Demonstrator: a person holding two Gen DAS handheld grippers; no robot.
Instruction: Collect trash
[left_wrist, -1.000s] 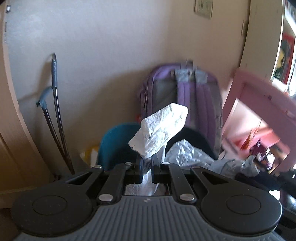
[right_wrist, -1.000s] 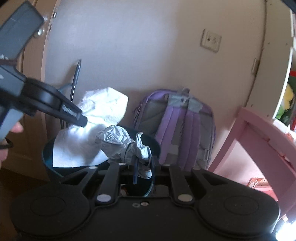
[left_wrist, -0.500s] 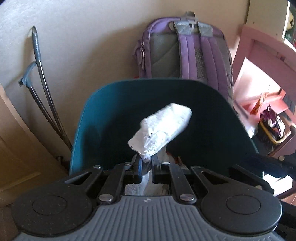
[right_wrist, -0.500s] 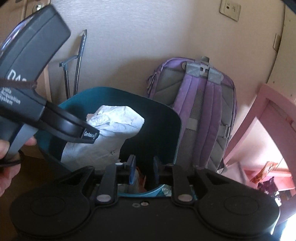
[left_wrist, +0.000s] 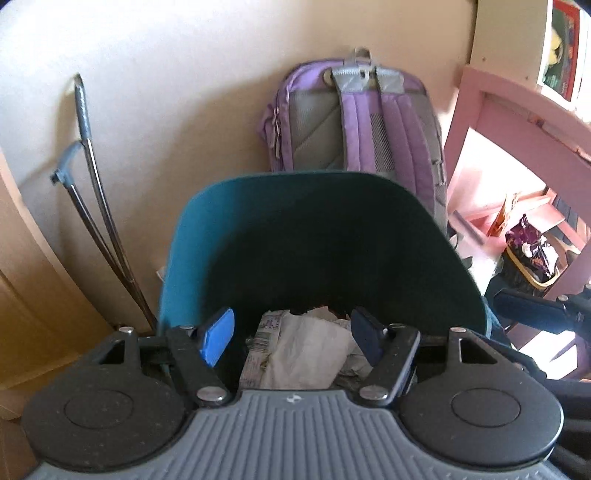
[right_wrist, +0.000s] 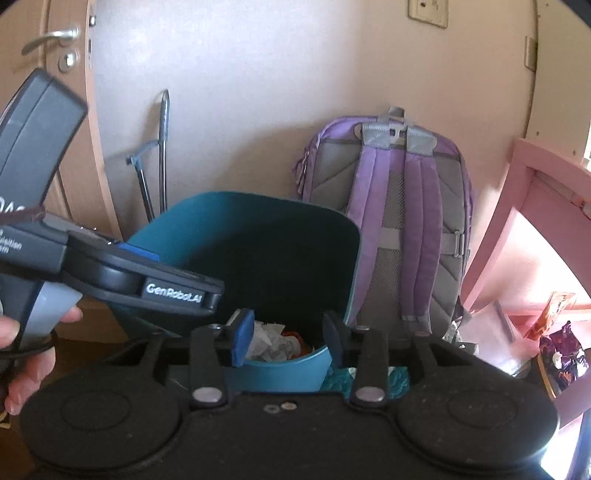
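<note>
A teal trash bin (left_wrist: 207, 236) stands against the wall and also shows in the right wrist view (right_wrist: 184, 218). My left gripper (left_wrist: 291, 336) is open and empty just above the bin's mouth. Crumpled white paper trash (left_wrist: 306, 354) lies inside the bin below it. My right gripper (right_wrist: 288, 338) is open and empty over the bin's near rim, with white and orange trash (right_wrist: 275, 341) visible inside. The left gripper's body (right_wrist: 110, 273) shows at the left of the right wrist view.
A purple backpack (left_wrist: 354, 122) leans on the wall behind the bin. A metal pole tool (left_wrist: 96, 184) leans at the left beside a wooden door (right_wrist: 40, 122). A pink table (left_wrist: 517, 129) stands at the right, with a basket of wrappers (left_wrist: 532, 258) under it.
My left gripper opened and let the white paper drop into the bin. My right gripper opened earlier and released the grey foil wad; both now sit empty over the bin.
</note>
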